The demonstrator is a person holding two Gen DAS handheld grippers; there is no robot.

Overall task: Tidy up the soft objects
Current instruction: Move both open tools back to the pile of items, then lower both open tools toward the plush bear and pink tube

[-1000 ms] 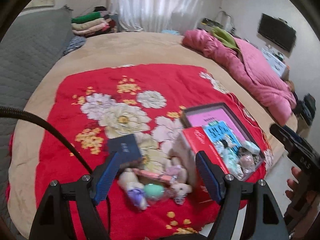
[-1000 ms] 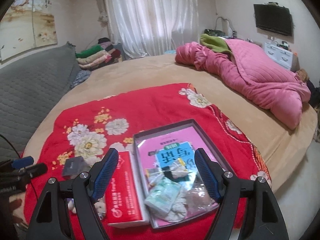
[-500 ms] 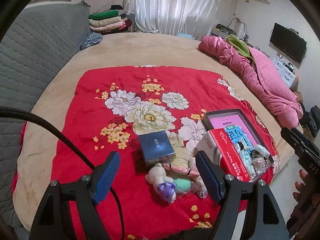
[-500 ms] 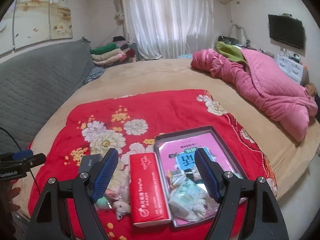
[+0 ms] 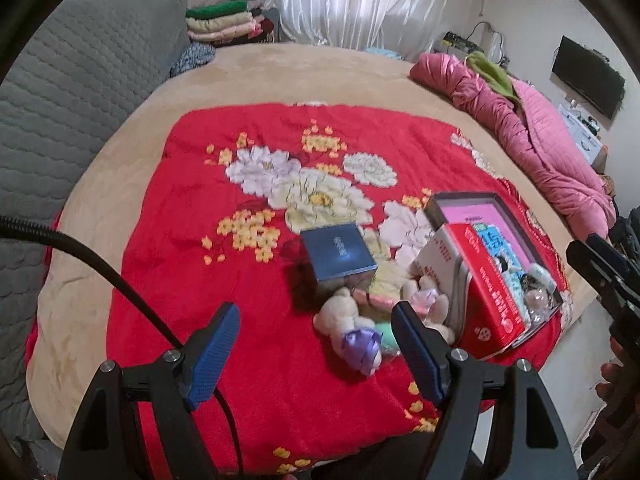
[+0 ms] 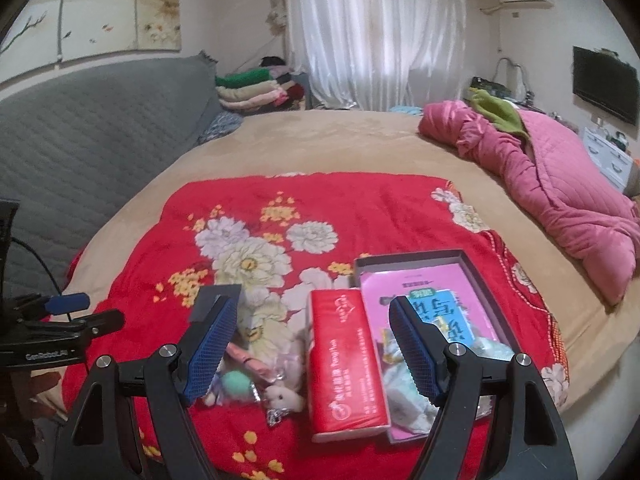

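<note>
Small plush toys (image 5: 352,330) lie in a heap on the red floral blanket (image 5: 224,264), next to a red tissue pack (image 5: 486,292) and a dark blue box (image 5: 340,252). A grey tray (image 5: 434,204) holds a pink booklet and small packets. My left gripper (image 5: 316,352) is open and empty, above the blanket just left of the toys. My right gripper (image 6: 314,346) is open and empty, above the tissue pack (image 6: 346,360); the toys (image 6: 276,384) lie below its left finger and the tray (image 6: 408,258) lies under its right finger.
The blanket lies on a round beige bed (image 6: 340,148). A pink quilt (image 6: 560,184) is heaped at the right. A grey quilted headboard (image 6: 92,136) stands at the left, folded clothes (image 6: 256,88) at the back. The bed's front edge is close below both grippers.
Both grippers have pulled back and risen from the objects, so more of the bed shows. The left gripper has shifted left of the toys. Both stayed open.
</note>
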